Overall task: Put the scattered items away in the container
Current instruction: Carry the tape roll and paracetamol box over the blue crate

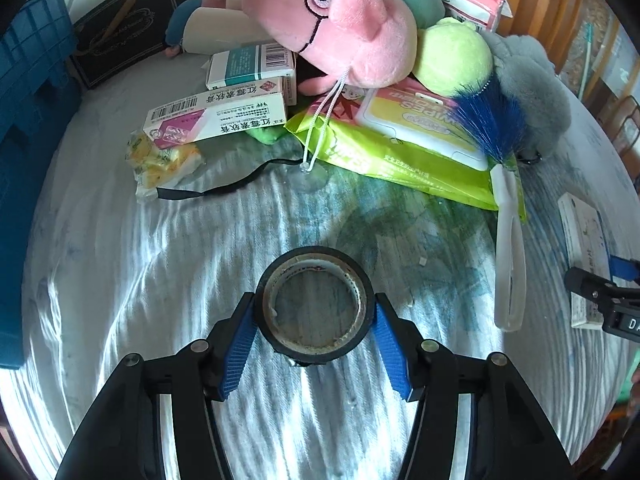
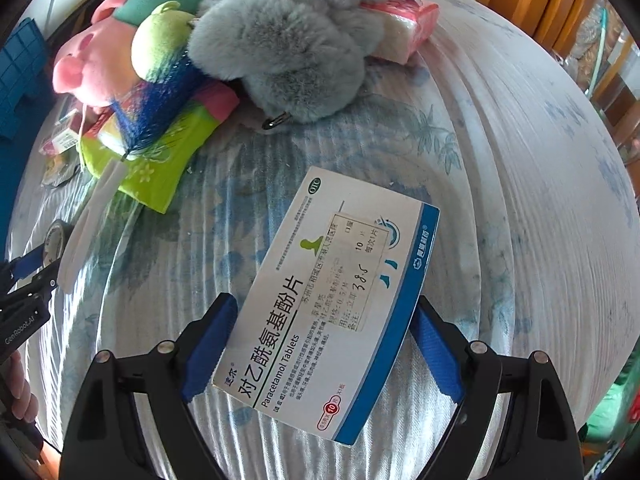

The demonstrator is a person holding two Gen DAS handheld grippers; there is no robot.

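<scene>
**Both grippers closed on items, pile untouched behind**

Right now my left gripper (image 1: 316, 326) has its blue pads pressed against either side of a roll of black tape (image 1: 316, 306), which lies flat on the pale striped cloth (image 1: 140, 272) just ahead of the fingers. My right gripper (image 2: 322, 354) is clamped on a white and blue box of paracetamol tablets (image 2: 332, 304); each pad touches a long edge, and the box angles up and to the right from the fingers.

Beyond the tape sits the heap of scattered things. From the left wrist view I see a pink pig plush (image 1: 340, 24) on top, a green plush ball (image 1: 456, 56) beside it, a grey furry toy (image 1: 532, 84) to the right, and a green pack of wipes (image 1: 400, 156) beneath them. A blue-bristled brush (image 1: 508, 216) with a white handle lies across the wipes and reaches down onto the cloth. Two medicine cartons (image 1: 224, 116) are stacked left of the pig, with a small yellow packet (image 1: 160, 164) and a black strap (image 1: 224, 186) near them.

At the far left edge stands the blue crate (image 1: 28, 120), well apart from both grippers. I cannot see inside it.
</scene>
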